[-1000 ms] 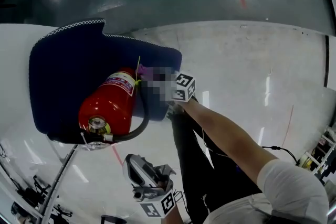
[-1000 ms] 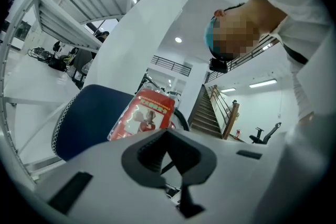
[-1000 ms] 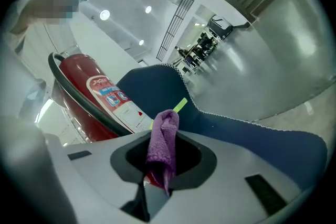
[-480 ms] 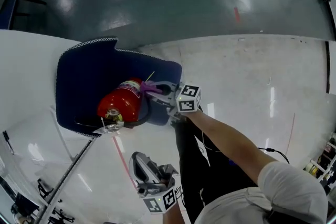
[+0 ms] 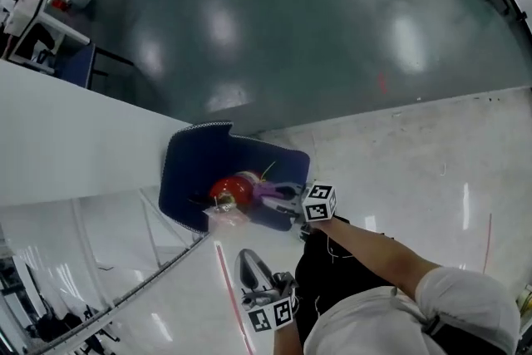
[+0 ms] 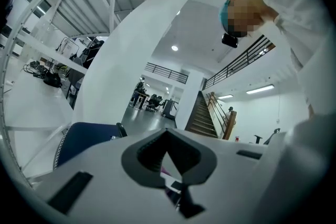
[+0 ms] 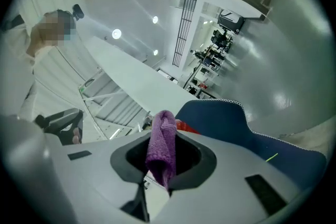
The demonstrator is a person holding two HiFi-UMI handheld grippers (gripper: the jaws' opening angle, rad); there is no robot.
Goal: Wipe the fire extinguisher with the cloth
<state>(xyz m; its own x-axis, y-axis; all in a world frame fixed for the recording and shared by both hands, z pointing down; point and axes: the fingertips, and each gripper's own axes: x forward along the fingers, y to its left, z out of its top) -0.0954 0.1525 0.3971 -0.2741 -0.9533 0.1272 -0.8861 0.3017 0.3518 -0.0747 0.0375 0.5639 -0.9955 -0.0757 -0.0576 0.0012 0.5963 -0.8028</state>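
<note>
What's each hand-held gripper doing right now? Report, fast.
Left hand-held gripper: shut, nothing in it.
Right hand-held gripper: shut on the cloth.

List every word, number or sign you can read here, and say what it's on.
None can be read.
On the fire extinguisher, any label is too small to read.
On the left claw and right claw, only square marker patterns, no words.
On the cloth, no print.
</note>
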